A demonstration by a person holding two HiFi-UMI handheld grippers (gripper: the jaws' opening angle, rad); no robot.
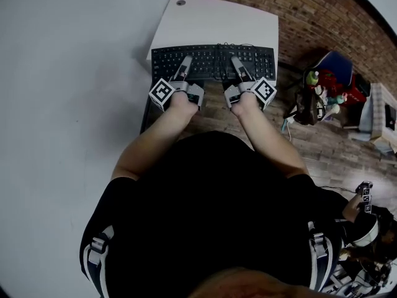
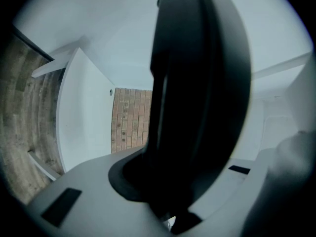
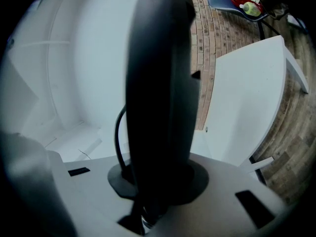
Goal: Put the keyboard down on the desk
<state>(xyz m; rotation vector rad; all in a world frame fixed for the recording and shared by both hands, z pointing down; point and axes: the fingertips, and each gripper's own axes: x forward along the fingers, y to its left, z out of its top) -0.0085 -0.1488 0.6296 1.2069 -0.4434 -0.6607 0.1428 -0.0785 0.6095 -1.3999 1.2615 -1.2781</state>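
A black keyboard [image 1: 214,62] lies level over the near part of the white desk [image 1: 211,20], its front edge past the desk's edge. I cannot tell whether it touches the desk. My left gripper [image 1: 185,64] is shut on its front left part, and my right gripper [image 1: 239,64] on its front right part. In the left gripper view the keyboard [image 2: 197,93] shows edge-on as a dark slab clamped in the left gripper [image 2: 170,199]. The right gripper view shows the same keyboard [image 3: 158,83] held in the right gripper [image 3: 153,194], with its black cable [image 3: 117,142] beside it.
A white wall [image 1: 68,73] runs along the desk's left. Brick floor [image 1: 310,135] lies to the right, with a blue chair [image 1: 335,64] holding red and green things. A white unit [image 1: 381,113] stands at the far right. Another marker gripper [image 1: 365,197] shows at lower right.
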